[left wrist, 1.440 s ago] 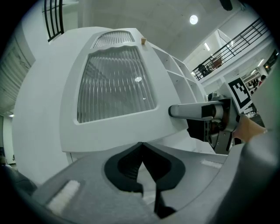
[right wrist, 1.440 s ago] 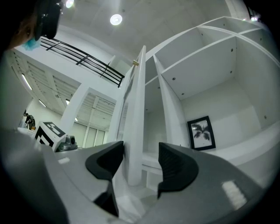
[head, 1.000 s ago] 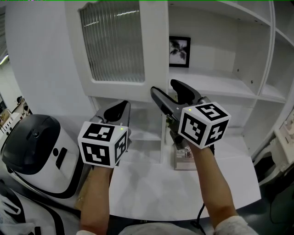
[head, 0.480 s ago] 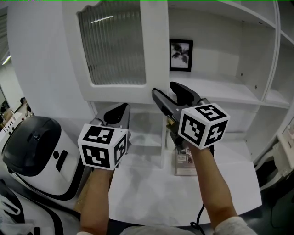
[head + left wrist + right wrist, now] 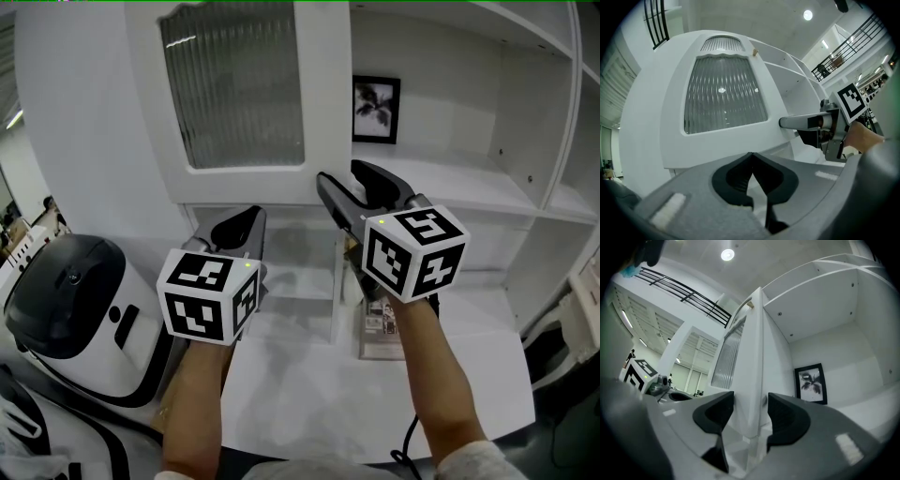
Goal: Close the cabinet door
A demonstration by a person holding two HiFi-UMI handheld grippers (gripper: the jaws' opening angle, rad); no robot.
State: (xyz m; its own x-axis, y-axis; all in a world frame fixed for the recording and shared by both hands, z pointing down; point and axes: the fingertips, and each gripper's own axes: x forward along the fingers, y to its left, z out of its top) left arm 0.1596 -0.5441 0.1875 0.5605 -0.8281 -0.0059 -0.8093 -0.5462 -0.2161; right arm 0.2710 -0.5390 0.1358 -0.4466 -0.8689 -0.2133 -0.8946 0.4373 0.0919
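The white cabinet door [image 5: 323, 112] with a ribbed glass panel [image 5: 234, 84] stands swung open in front of the shelves. My right gripper [image 5: 339, 176] straddles the door's free edge [image 5: 752, 380] near its lower corner. Its jaws have just been closing, with the door edge between them. In the right gripper view, the left finger [image 5: 717, 411] lies against the door face, and a thin gap shows beside the right finger [image 5: 785, 413]. My left gripper [image 5: 251, 217] hovers below the door's bottom rail [image 5: 717, 145], shut and holding nothing [image 5: 751, 155].
A framed black-and-white picture [image 5: 376, 110] hangs inside the open cabinet above a white shelf [image 5: 459, 183]. A white and black rounded appliance [image 5: 66, 309] sits at the left. A small clear box [image 5: 380, 328] stands on the white counter [image 5: 309, 394].
The right gripper's jaws have narrowed around the door's edge, and the gripper has shifted slightly rightward. The left gripper has stayed put.
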